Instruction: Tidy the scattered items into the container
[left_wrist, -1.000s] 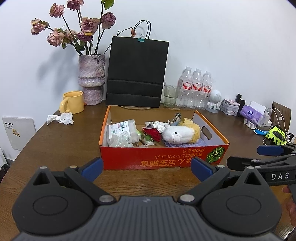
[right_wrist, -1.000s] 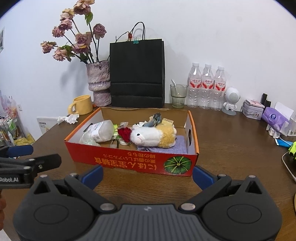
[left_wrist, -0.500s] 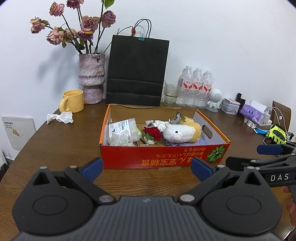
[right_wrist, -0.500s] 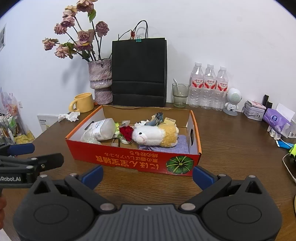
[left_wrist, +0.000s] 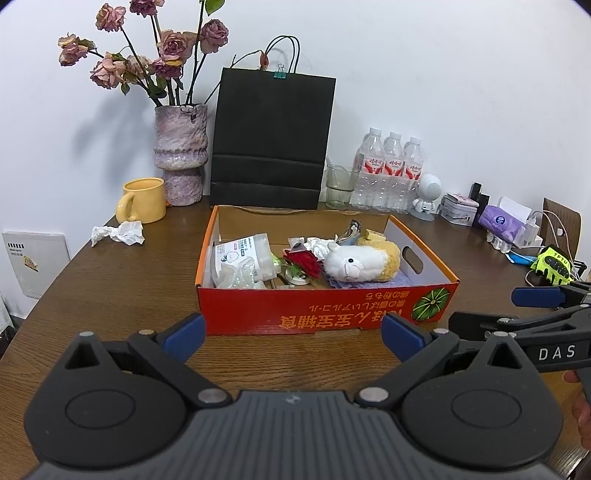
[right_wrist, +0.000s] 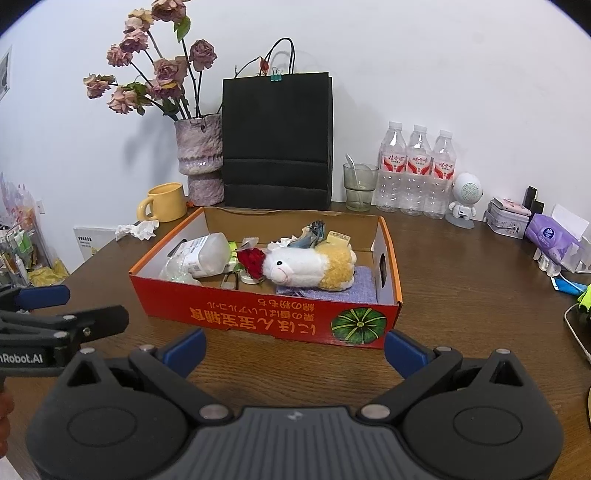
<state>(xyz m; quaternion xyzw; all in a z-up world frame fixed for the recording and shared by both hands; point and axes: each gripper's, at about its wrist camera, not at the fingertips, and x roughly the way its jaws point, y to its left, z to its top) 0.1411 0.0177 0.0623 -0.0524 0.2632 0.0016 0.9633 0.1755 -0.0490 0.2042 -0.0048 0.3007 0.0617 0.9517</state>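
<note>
A red cardboard box (left_wrist: 325, 314) (right_wrist: 258, 321) stands in the middle of the brown table. Inside lie a white and yellow plush sheep (left_wrist: 360, 260) (right_wrist: 310, 266), a red rose (left_wrist: 304, 262) (right_wrist: 253, 260), a plastic jar (left_wrist: 243, 254) (right_wrist: 205, 254), a purple cloth (right_wrist: 347, 290) and small bits. My left gripper (left_wrist: 293, 334) is open and empty in front of the box. My right gripper (right_wrist: 293, 343) is open and empty, also in front of it. Each gripper shows at the edge of the other's view.
A crumpled tissue (left_wrist: 118, 233) (right_wrist: 136, 229) lies left of the box near a yellow mug (left_wrist: 142, 201). Behind stand a vase of roses (left_wrist: 181, 155), a black paper bag (left_wrist: 271, 136), a glass (right_wrist: 360, 186) and three bottles (right_wrist: 417, 170). Tissue pack (right_wrist: 550, 236), cables and a glove (left_wrist: 552, 264) lie right.
Both grippers have drifted slightly; the box sits a little higher and farther in both views. Both stay open and empty. Nothing on the table has moved.
</note>
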